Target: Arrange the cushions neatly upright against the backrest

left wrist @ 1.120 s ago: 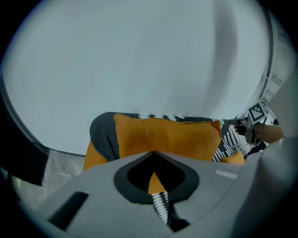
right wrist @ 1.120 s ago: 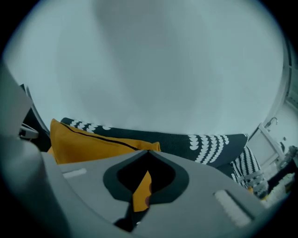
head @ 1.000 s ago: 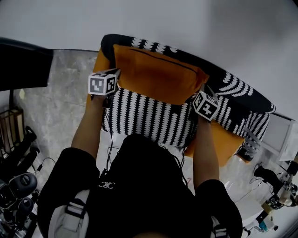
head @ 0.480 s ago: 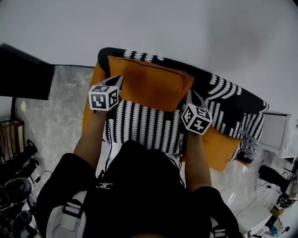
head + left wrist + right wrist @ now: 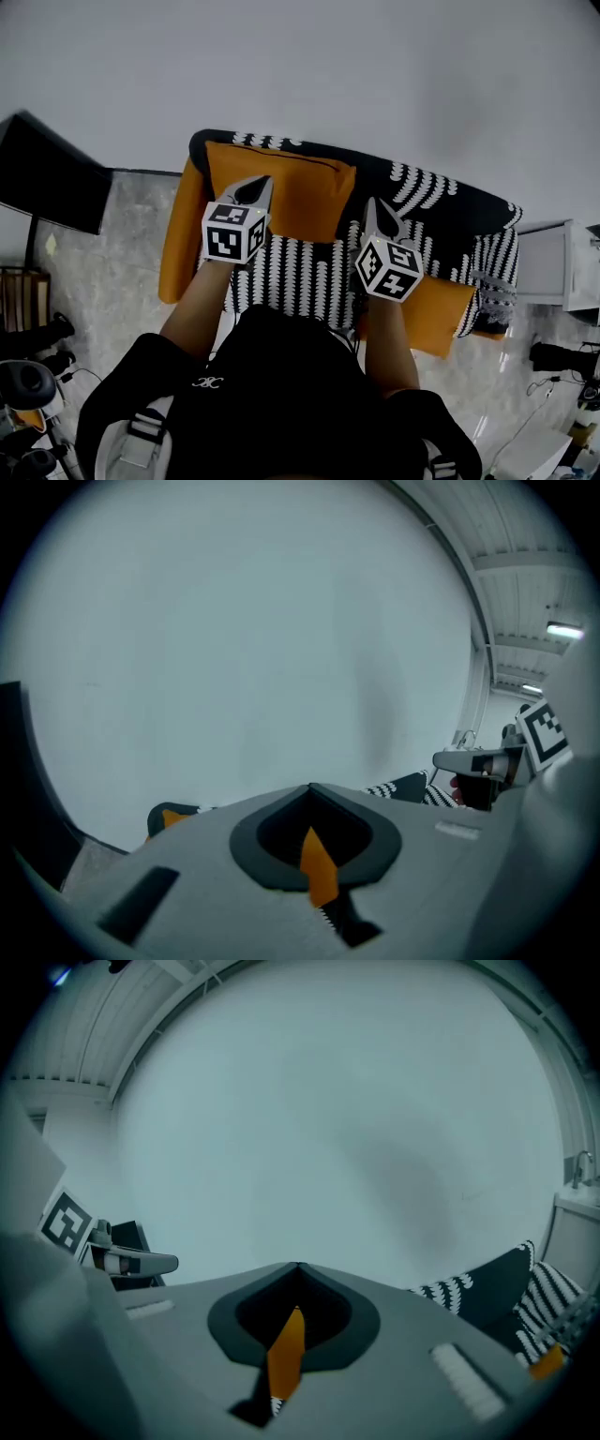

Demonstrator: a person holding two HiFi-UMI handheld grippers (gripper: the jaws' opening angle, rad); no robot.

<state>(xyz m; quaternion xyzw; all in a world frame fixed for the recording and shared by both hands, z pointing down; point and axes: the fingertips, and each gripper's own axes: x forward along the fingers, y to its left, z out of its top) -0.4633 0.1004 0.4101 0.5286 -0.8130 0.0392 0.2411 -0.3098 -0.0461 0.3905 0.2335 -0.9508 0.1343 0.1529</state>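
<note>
An orange cushion stands on edge against the backrest of a black-and-white patterned sofa, toward its left end. My left gripper is shut on the cushion's lower left corner. My right gripper is shut on its lower right corner. A sliver of orange fabric shows between the closed jaws in the left gripper view, and the same orange fabric shows in the right gripper view. A second orange cushion hangs at the sofa's left arm. A third orange cushion lies at the seat's front right.
A white wall rises right behind the sofa. A dark flat panel stands at the left over the grey stone floor. A white cabinet stands at the right of the sofa. Equipment and cables lie in the lower corners.
Both grippers have carried the orange cushion back and to the left along the backrest. It now stands more upright. The right gripper has come closer to the left one.
</note>
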